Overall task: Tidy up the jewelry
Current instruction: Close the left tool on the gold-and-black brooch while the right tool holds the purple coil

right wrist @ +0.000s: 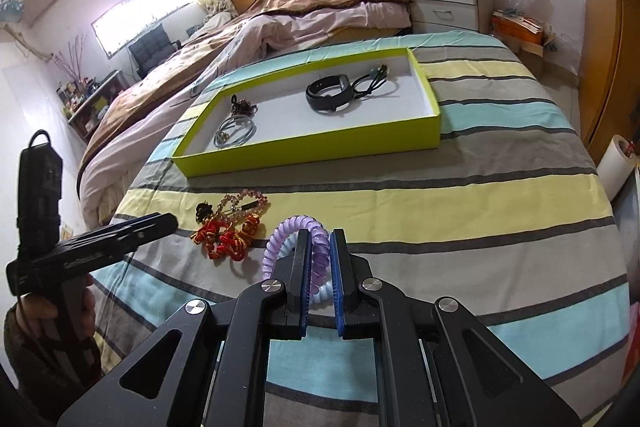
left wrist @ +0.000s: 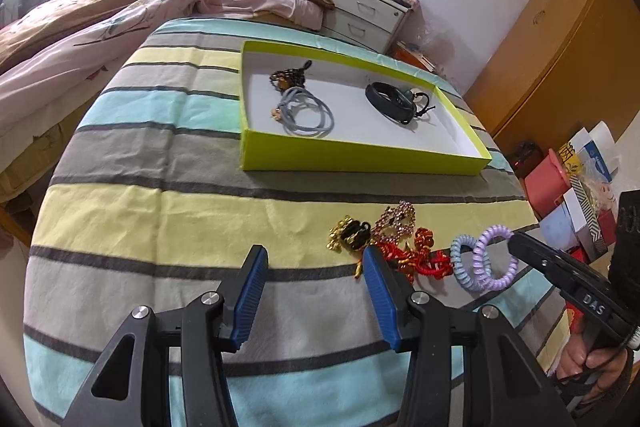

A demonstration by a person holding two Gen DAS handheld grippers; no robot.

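My right gripper (right wrist: 320,239) is shut on a purple spiral hair tie (right wrist: 280,239), and a pale blue spiral tie (right wrist: 322,293) sits lower between the same pads. In the left wrist view those two ties (left wrist: 486,261) lie at the right gripper's tip (left wrist: 516,243). Left of them lie a red knotted cord (left wrist: 424,259), a pink rhinestone clip (left wrist: 394,221) and a gold and black clip (left wrist: 350,233). My left gripper (left wrist: 314,255) stands open and holds nothing, with its right finger beside the red cord. The green tray (left wrist: 360,157) holds grey hair ties (left wrist: 308,111), a dark bead bracelet (left wrist: 288,77) and a black band (left wrist: 390,101).
The striped cloth (left wrist: 160,211) covers a rounded table. A bed with pink and brown bedding (left wrist: 80,27) lies to the left and behind. White drawers (left wrist: 368,15) and a wooden wardrobe (left wrist: 560,39) stand beyond. Boxes (left wrist: 572,195) crowd the floor on the right.
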